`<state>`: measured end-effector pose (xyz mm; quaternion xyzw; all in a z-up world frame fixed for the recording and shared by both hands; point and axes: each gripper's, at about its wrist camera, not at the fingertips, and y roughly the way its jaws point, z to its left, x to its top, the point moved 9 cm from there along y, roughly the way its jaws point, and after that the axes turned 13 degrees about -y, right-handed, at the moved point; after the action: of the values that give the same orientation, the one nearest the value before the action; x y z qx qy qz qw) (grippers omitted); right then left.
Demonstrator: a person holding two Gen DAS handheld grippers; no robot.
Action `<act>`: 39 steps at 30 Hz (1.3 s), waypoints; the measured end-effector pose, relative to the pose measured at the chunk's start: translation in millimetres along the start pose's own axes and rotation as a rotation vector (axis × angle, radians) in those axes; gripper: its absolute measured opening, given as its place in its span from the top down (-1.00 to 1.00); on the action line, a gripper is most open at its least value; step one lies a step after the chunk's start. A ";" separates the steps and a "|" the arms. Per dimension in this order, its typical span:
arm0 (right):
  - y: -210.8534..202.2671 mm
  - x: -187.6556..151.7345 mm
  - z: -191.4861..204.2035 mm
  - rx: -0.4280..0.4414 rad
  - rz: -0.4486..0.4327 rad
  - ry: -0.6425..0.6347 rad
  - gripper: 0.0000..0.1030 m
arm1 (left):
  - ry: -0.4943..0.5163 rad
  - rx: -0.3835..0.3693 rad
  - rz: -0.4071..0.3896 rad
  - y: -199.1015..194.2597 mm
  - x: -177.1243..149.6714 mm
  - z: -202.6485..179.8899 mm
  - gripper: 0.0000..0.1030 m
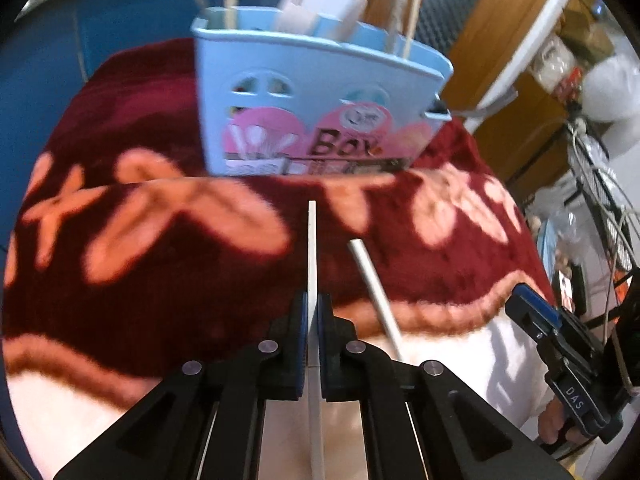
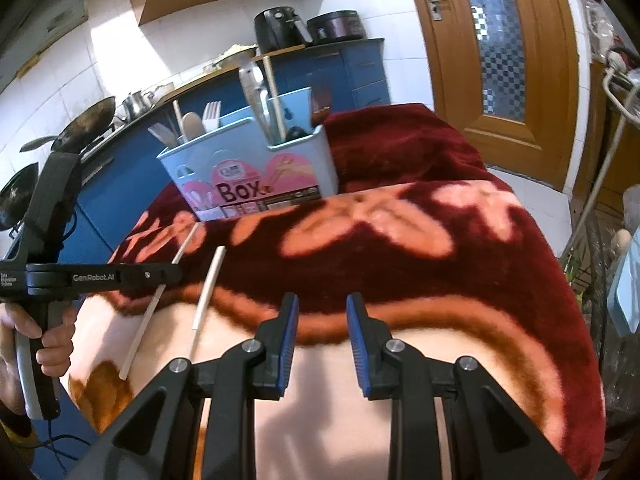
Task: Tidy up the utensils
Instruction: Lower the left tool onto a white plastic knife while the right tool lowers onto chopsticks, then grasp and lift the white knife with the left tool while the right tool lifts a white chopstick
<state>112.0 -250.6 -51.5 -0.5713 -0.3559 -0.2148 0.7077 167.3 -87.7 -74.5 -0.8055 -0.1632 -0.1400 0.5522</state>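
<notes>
Presently, the left gripper [image 1: 313, 312] has its fingers closed tight on a thin white stick-like utensil [image 1: 312, 248], probably a chopstick, gripped part-way along its length so that one end projects forward toward the pale blue plastic utensil box with pink labels [image 1: 320, 108]. A second white stick [image 1: 374, 288] lies just beside it on the dark red blanket with peach flower pattern [image 1: 160, 280], apparently not held. The right gripper [image 2: 322, 312] hangs over the blanket with its fingers partly open and nothing between them.

The box stands upright on the blanket, well ahead of both grippers. From the right wrist view its compartments already hold spoons, a white fork [image 2: 211, 115] and long-handled tools; the left wrist view is blurred, so compartment detail there cannot be confirmed.

Assessment: the step in hand appears to be carrying the held stick to the box. To do it well, the grip should stay firm, since a thin stick can pivot between flat pads. The stick should be brought above the rim, tipped toward upright, and lowered into a compartment holding similar sticks before release. Care is advised near the protruding handles, which could deflect the tip or tilt the light box on the soft blanket.
</notes>
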 end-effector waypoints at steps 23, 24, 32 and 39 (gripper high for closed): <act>54.8 12.6 90.1 0.181 0.357 -0.187 0.46 | -0.051 -0.017 -0.373 -77.8 17.9 50.2 0.92; 58.0 12.6 92.1 0.186 0.376 -0.189 0.46 | -0.054 -0.021 -0.374 -78.5 18.0 51.2 0.92; 78.2 13.5 98.8 0.172 0.486 -0.223 0.47 | -0.055 -0.043 -0.399 -85.4 19.4 55.1 0.92; 92.2 17.1 98.1 0.208 0.556 -0.193 0.61 | -0.041 -0.057 -0.413 -88.3 22.9 53.3 0.92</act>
<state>163.4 -131.1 -89.8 -0.5890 -0.2715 0.0798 0.7570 153.6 -5.5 -9.5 -0.7728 -0.3322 -0.2383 0.4854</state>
